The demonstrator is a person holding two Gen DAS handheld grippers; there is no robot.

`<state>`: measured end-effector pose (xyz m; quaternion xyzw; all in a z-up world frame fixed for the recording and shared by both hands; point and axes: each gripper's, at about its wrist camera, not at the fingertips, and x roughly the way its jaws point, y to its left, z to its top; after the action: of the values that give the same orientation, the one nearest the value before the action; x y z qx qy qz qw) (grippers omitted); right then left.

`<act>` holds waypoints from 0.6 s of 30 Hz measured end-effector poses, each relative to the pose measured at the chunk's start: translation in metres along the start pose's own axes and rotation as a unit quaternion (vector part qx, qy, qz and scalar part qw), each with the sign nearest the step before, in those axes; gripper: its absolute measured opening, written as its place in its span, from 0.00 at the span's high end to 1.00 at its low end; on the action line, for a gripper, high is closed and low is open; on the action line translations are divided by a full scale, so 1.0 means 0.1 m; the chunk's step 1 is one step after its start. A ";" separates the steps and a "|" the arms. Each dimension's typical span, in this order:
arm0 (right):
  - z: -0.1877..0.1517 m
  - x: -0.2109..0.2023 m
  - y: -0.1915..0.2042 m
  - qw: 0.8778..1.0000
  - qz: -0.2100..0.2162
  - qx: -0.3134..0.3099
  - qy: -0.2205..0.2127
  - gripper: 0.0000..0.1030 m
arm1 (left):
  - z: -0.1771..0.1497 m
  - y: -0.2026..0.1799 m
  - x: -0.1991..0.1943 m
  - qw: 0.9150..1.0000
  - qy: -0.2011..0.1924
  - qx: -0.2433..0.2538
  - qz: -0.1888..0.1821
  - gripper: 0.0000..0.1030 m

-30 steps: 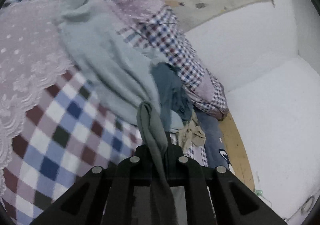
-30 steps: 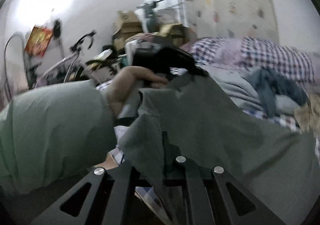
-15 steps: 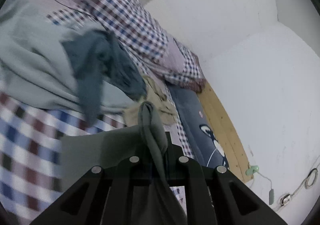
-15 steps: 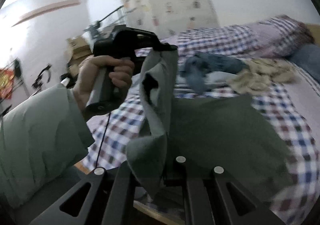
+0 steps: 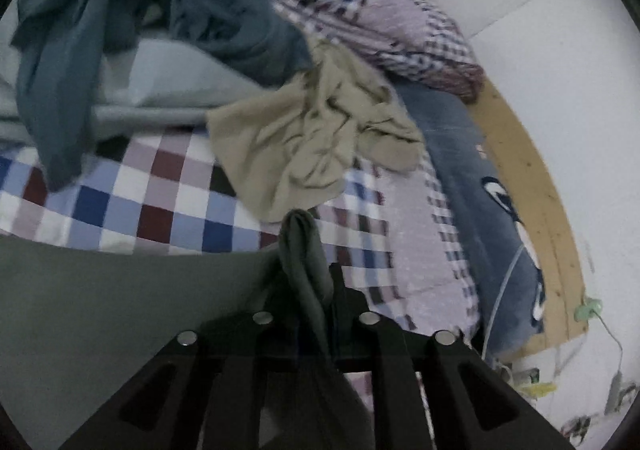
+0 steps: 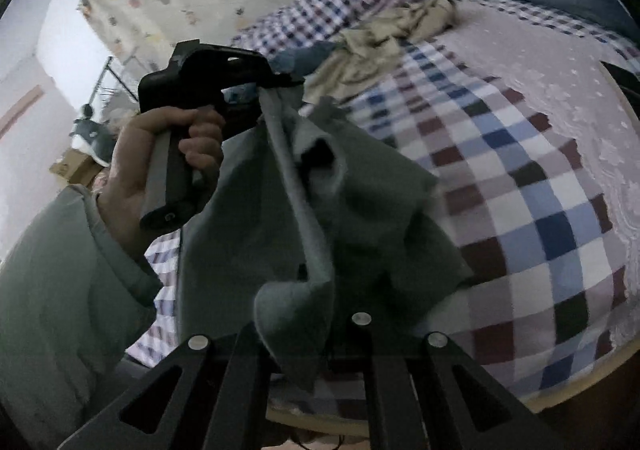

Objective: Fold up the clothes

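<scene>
— What do you have?

— My right gripper [image 6: 308, 314] pinches one edge of the green shirt [image 6: 360, 217]. My left gripper [image 5: 304, 270] pinches the other edge, and my left hand [image 6: 160, 153] holds it up.

— Where is the shirt?

— It hangs over the checked bed [image 6: 520, 189]. Farther back lie a tan cloth [image 5: 312, 137] and a dark blue cloth [image 5: 224, 9].

A grey-green garment [image 6: 248, 234] hangs between the near right gripper [image 6: 304, 334] and the left gripper [image 6: 276, 83], above the checked bed [image 6: 520, 189].
</scene>
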<state>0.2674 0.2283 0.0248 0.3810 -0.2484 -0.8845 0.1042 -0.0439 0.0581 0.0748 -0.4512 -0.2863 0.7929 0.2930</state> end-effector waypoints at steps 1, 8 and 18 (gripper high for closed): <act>0.01 0.03 -0.04 1.000 -0.005 0.006 0.005 0.96 | 0.01 0.03 0.00 1.000 -0.003 -0.003 -0.002 0.76; 0.12 -0.08 -0.25 0.996 -0.084 0.035 0.007 0.72 | 0.24 0.33 -0.51 0.997 -0.073 -0.031 -0.022 0.18; 0.89 -0.26 -0.39 0.996 -0.062 0.031 -0.053 0.55 | 0.16 1.29 -1.02 0.995 -0.060 -0.055 0.063 0.18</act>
<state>0.2207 0.3029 0.0727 0.3515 -0.2569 -0.8999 0.0236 -0.0414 -0.1041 0.0452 -0.4350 -0.3173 0.8187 0.1996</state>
